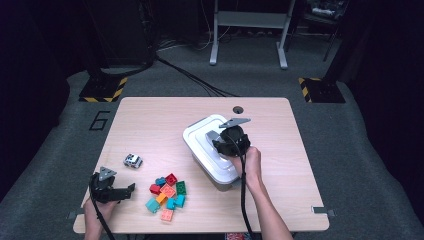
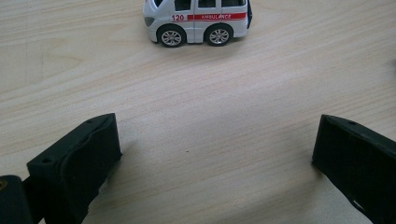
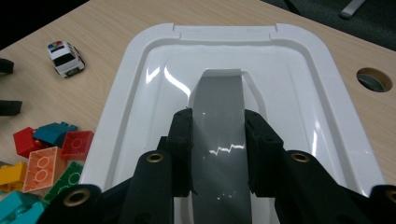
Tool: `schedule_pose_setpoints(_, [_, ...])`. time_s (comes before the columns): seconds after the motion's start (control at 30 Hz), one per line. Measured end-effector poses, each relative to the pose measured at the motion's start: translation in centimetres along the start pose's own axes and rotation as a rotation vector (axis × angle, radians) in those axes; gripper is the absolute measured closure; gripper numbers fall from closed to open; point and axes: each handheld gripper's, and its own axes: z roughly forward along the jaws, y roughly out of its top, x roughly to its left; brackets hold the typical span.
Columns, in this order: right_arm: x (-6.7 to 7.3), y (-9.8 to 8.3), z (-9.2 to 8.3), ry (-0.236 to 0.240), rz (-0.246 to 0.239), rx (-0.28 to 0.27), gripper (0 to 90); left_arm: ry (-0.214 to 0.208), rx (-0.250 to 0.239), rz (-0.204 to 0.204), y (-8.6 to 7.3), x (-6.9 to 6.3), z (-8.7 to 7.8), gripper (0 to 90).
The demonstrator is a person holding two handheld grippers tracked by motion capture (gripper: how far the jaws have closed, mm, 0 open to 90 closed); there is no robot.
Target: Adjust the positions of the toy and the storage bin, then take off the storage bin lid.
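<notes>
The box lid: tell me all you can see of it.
The lid is glossy white plastic, rectangular with rounded corners and stepped ridges, and sits closed on its box right of the bricks. A grey handle runs down its centre. The right claw is shut on that handle, one pad on each side.

From above our side we look forward and down over the whole table (image 1: 150,115). Our left gripper view sits low and close to the wood, facing the toy ambulance (image 2: 196,21), seen small from above (image 1: 132,160). Our right gripper view looks closely down along the lid's grey handle (image 3: 219,126), sharing that car and the bricks (image 3: 46,158).
</notes>
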Motion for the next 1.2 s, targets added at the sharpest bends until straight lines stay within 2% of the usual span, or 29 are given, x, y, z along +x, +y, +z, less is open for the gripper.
schedule_pose_setpoints(0.13, [0.4,0.3,0.4,0.009,0.015,0.0,67.3,-0.001,-0.001,0.001,0.0,0.0,0.0,0.9])
schedule_pose_setpoints(0.3, [1.0,0.9,1.1,0.017,0.002,0.001,67.3,-0.001,-0.003,0.001,0.0,0.0,0.0,1.2])
schedule_pose_setpoints(0.33, [1.2,0.9,1.1,0.018,0.017,0.004,67.3,-0.001,-0.002,0.002,0.0,0.0,0.0,1.2])
schedule_pose_setpoints(0.67, [1.5,1.0,1.3,0.001,-0.006,0.001,67.2,-0.002,-0.002,0.002,0.0,0.0,0.0,1.2])
schedule_pose_setpoints(0.7, [1.5,1.0,1.2,-0.005,-0.016,0.004,67.2,-0.002,-0.003,0.002,0.0,0.0,0.0,1.3])
schedule_pose_setpoints(0.73, [1.6,1.1,1.1,-0.006,-0.001,0.002,67.2,-0.002,-0.003,0.002,0.0,0.0,0.0,1.2])
schedule_pose_setpoints(0.9, [1.4,1.5,0.4,-0.019,0.011,-0.017,67.1,-0.002,-0.003,0.002,0.0,0.0,0.0,1.3])
schedule_pose_setpoints(0.93, [1.3,1.7,0.2,-0.021,-0.01,-0.027,67.1,-0.002,-0.003,0.002,0.0,0.0,0.0,1.3])
schedule_pose_setpoints(1.0, [1.3,1.9,-0.2,-0.03,-0.016,-0.027,67.1,-0.002,-0.002,0.002,0.0,0.0,0.0,1.2])
schedule_pose_setpoints(1.13, [0.9,2.2,-1.1,-0.042,-0.002,-0.038,67.1,-0.003,-0.003,0.003,0.0,0.0,0.0,1.3])
schedule_pose_setpoints(1.17, [0.7,2.3,-1.3,-0.043,-0.012,-0.042,67.1,-0.003,-0.003,0.003,0.0,0.0,0.0,1.3])
schedule_pose_setpoints(1.2, [0.6,2.3,-1.5,-0.051,0.001,-0.042,67.1,-0.003,-0.003,0.003,0.0,0.0,0.0,1.3])
